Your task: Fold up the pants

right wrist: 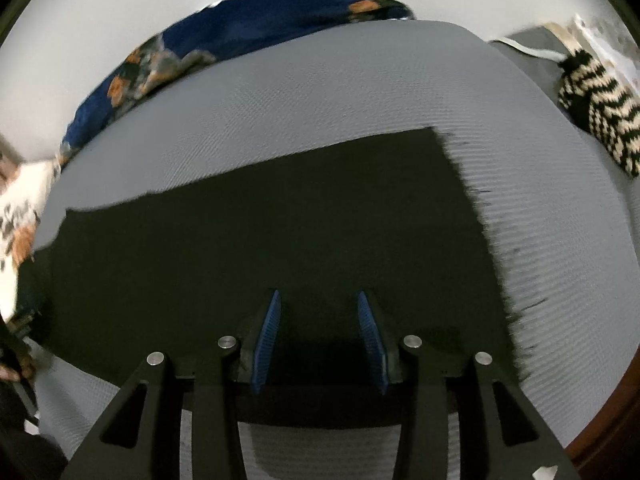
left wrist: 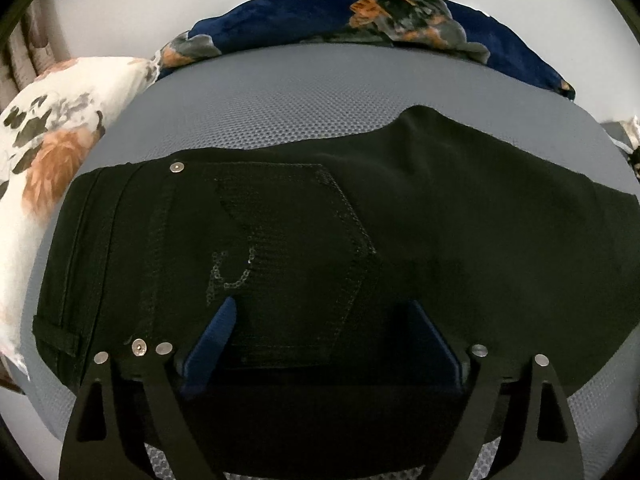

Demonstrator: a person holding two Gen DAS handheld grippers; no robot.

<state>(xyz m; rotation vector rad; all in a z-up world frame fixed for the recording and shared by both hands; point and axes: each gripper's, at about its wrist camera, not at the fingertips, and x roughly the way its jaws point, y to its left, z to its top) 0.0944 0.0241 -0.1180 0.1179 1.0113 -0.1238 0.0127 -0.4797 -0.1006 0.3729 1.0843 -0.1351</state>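
Observation:
Black pants (left wrist: 304, 216) lie flat across a grey mesh bed surface (left wrist: 280, 96), folded lengthwise, back pocket up and waistband to the left. My left gripper (left wrist: 320, 312) is open, its blue pads wide apart just above the pocket near the waist. In the right wrist view the leg end of the pants (right wrist: 280, 216) lies flat, with a frayed hem (right wrist: 480, 216) on the right. My right gripper (right wrist: 318, 308) is open and empty, hovering over the leg near its front edge.
A navy floral blanket (left wrist: 360, 20) lies along the far edge of the bed. A white floral pillow (left wrist: 48, 152) sits at the left. A black-and-cream striped knit item (right wrist: 596, 108) lies at the right. Bare mattress (right wrist: 320, 92) stretches beyond the pants.

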